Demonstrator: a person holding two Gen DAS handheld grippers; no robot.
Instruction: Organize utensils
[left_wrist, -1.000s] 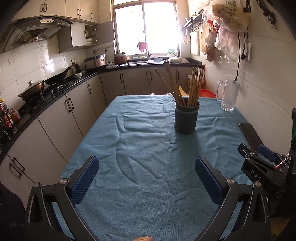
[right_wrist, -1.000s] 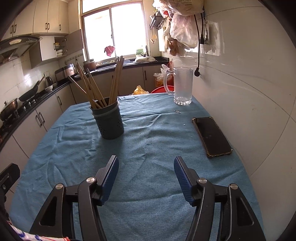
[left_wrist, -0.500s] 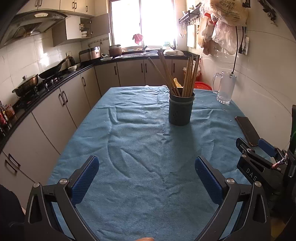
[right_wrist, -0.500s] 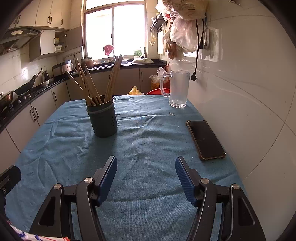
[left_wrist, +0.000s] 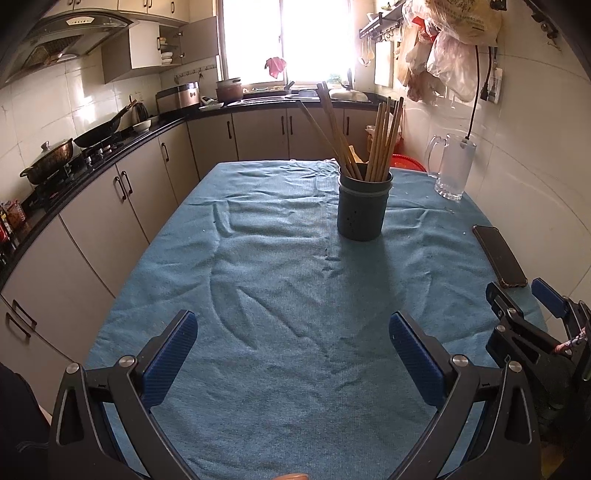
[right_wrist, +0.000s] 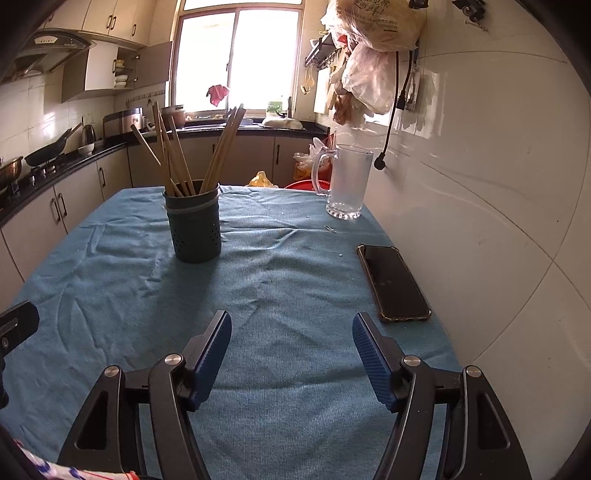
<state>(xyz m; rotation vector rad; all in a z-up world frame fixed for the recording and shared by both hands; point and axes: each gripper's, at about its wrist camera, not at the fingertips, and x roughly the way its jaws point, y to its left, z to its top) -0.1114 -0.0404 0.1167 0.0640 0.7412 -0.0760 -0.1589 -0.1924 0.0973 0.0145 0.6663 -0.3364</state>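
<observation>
A dark grey perforated cylindrical utensil holder (left_wrist: 364, 206) is seen standing upright on the blue cloth-covered desk (left_wrist: 280, 295), toward its far half. A bundle of long wooden chopsticks (left_wrist: 369, 140) is held in it, fanned into two leaning groups. In the right wrist view the same holder (right_wrist: 194, 227) is found left of centre, with the chopsticks (right_wrist: 192, 151) rising above its rim.

The left tool (left_wrist: 293, 350) is observed spread wide over the near part of the cloth, with nothing between its blue ribbed pads (left_wrist: 168, 360). The right tool (right_wrist: 291, 354) is likewise held apart and empty, its pads (right_wrist: 373, 363) above bare cloth. In the left wrist view the right tool (left_wrist: 524, 301) is noted at the right edge, near the phone.

A black smartphone in a clear case (right_wrist: 393, 282) is recorded lying flat by the wall-side edge. A clear glass mug with a handle (right_wrist: 345, 182) is recorded upright at the far corner, well apart from the holder.
</observation>
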